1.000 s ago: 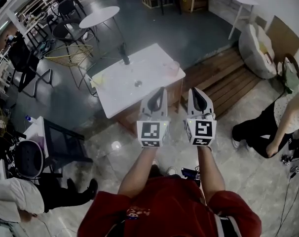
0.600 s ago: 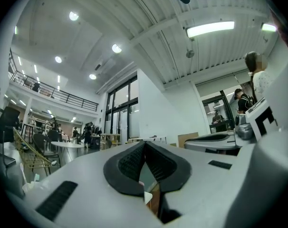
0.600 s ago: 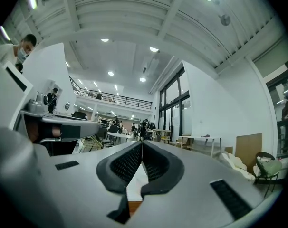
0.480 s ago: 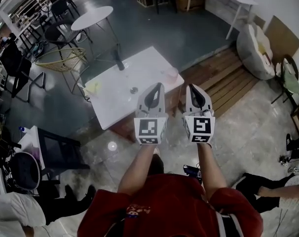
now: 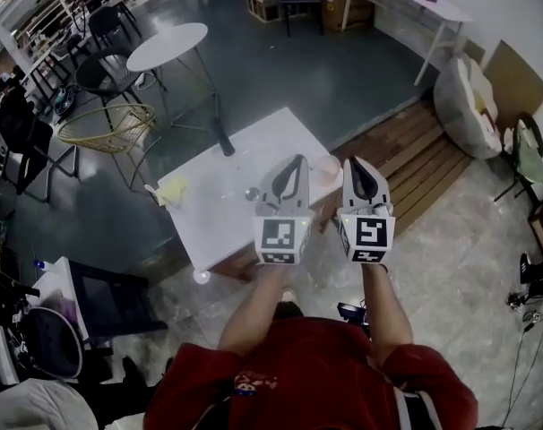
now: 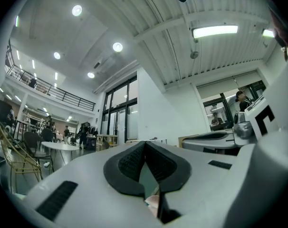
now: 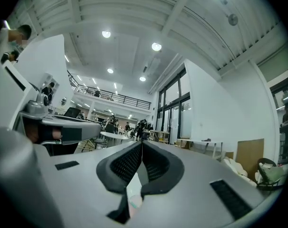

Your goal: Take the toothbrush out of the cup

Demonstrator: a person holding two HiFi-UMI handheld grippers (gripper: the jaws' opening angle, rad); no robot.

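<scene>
Nearer the worktop now.
Left gripper and right gripper, both clenched empty, hover at its right corner, cup between them.

The head view looks steeply down at the distant surface; both gripper views face level, sharing the round table.

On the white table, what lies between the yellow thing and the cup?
In the head view, one small round shiny object lies about midway between the yellow thing and the cup, on the white table.
</scene>
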